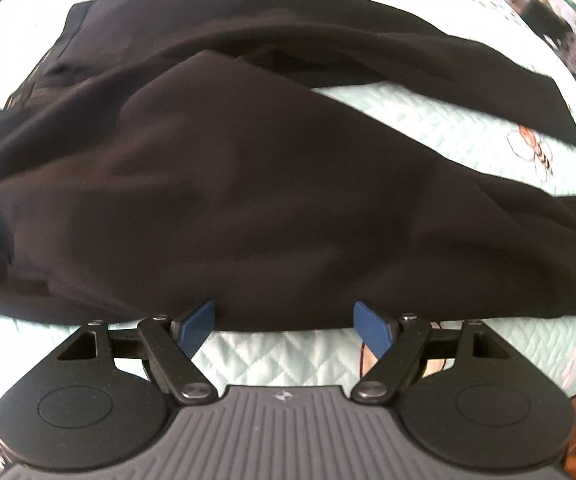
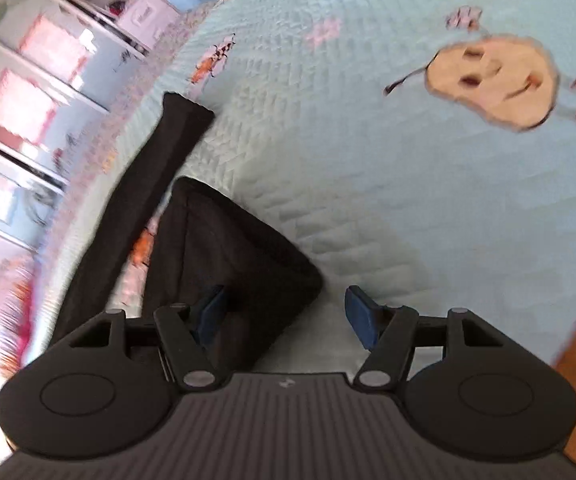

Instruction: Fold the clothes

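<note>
Blue fingertips of the left gripper stand spread wide, with nothing held between them. Directly ahead of the tips lies the black garment, its near edge just at the fingertips and spanning the whole gap; whether the tips touch the cloth cannot be told. The garment (dark, heavy fabric, probably trousers) is partly doubled over itself, and one long section runs away to the upper right of the gripper, ending in a straight hem. It rests on a pale mint quilted bedspread, visible both beyond the fold and below the gripper tips.

In the right wrist view, the right gripper is likewise spread apart and holds nothing. A folded corner of the black garment lies under and ahead of its left finger; the right finger is over bare bedspread. A narrow black strip extends forward and to the left of the gripper. Farther ahead on the right, the bedspread carries a cartoon face print. White shelving appears blurred at the far left.
</note>
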The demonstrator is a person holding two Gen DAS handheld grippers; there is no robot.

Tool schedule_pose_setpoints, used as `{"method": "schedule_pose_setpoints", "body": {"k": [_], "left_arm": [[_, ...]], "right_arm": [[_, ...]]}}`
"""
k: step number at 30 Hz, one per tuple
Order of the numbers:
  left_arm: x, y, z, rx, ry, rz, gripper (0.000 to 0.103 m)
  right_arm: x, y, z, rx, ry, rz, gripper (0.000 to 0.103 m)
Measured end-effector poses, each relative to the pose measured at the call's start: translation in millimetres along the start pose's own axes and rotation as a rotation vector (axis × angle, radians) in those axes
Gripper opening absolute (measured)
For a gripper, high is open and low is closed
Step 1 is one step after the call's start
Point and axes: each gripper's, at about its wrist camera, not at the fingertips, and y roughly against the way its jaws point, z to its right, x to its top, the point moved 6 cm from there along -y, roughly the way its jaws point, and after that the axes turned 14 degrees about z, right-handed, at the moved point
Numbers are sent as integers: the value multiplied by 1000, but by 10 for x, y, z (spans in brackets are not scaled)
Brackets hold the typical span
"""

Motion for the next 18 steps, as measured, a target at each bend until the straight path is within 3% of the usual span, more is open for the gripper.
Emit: {"method": "schedule_pose_setpoints", "body": {"k": [3, 4, 7, 10, 15, 18], "left_arm": [[-24, 13, -89, 6, 40, -1, 80], [-32, 17, -118, 8, 53, -2, 80], [-56, 29, -207, 14, 92, -3, 80], [-80, 42, -295, 20, 132, -5, 80], [-61, 128, -431, 25, 179, 16, 80], [-2, 234, -503, 24, 191, 48, 80]], "right_arm": [[0, -110, -64, 43, -15, -2, 60], [-10, -139, -94, 48, -6, -2, 53], [-6, -151, -155, 47, 8, 4, 18], [35, -58, -303, 57, 15, 17, 13], [443, 385, -966, 227, -56, 100, 11], [707, 726, -1111, 263, -132, 150, 10]]}}
